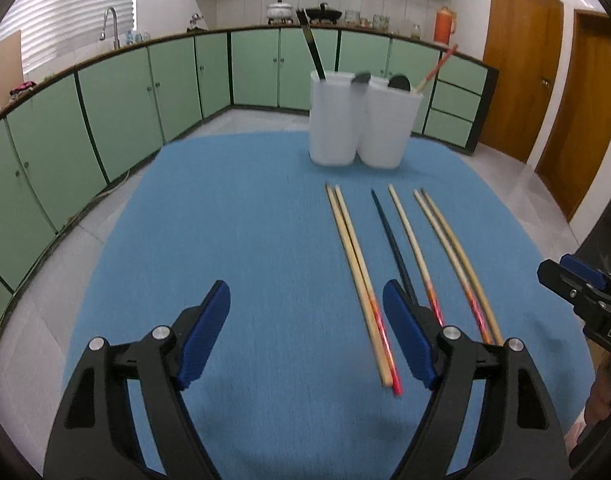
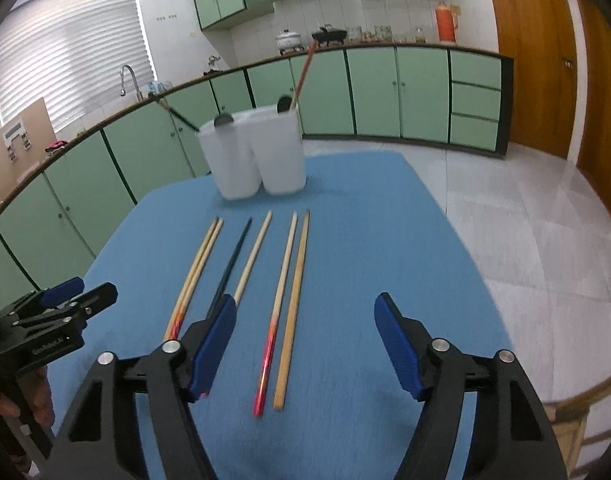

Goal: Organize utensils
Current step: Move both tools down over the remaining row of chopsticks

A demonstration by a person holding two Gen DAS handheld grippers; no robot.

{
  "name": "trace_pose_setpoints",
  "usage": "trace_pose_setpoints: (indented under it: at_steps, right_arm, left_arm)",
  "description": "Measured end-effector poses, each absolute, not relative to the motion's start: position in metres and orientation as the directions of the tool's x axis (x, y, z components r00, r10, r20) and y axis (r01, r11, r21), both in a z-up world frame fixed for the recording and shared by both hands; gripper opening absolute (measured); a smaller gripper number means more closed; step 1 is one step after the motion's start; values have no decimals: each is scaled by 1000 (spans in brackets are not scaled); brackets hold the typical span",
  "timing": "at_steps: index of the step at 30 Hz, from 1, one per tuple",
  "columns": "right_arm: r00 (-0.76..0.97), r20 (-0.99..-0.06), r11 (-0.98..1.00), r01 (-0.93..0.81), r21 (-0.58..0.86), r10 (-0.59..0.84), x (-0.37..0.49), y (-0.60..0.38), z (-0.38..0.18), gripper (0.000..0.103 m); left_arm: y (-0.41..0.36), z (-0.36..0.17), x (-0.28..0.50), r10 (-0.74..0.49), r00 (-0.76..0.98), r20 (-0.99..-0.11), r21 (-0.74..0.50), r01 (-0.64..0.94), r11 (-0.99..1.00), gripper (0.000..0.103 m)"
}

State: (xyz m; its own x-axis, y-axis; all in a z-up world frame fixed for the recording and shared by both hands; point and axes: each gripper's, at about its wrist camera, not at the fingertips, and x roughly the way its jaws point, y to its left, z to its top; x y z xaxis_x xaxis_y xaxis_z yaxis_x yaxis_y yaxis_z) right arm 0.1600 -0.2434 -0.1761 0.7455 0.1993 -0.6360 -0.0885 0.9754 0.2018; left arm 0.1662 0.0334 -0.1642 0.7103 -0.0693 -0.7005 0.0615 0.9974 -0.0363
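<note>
Item: six loose chopsticks (image 2: 241, 268) on blue tablecloth (image 2: 365, 240), before two white holders (image 2: 261, 152).

Left gripper (image 1: 305, 336) and right gripper (image 2: 303, 350) both gape wide, holding nothing. Risk: sticks lie close together, so closing jaws may catch two, or roll a neighbour aside; dark chopstick (image 1: 389, 236) crosses near a pale one.

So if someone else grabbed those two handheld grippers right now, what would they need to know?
Left gripper: jaws open, empty, above the blue mat.
Right gripper: jaws open, empty, over the rightmost pair of chopsticks.
Six chopsticks lie in a row on the mat: five pale ones and one dark chopstick.
Two white containers stand behind them, already holding a few utensils.
Left to do: pick up the six chopsticks and put them in the containers.
</note>
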Motion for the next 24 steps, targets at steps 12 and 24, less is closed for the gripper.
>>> trace_pose_setpoints:
  at_steps: [12, 24]
  right_arm:
    - [718, -669, 979, -94, 181, 192, 134, -239, -193, 66]
    - [717, -670, 978, -87, 191, 194, 128, -245, -196, 65]
  left_arm:
    - [24, -198, 145, -110, 615, -781, -35, 133, 990, 70]
    - [9, -214, 147, -104, 572, -813, -15, 158, 987, 67]
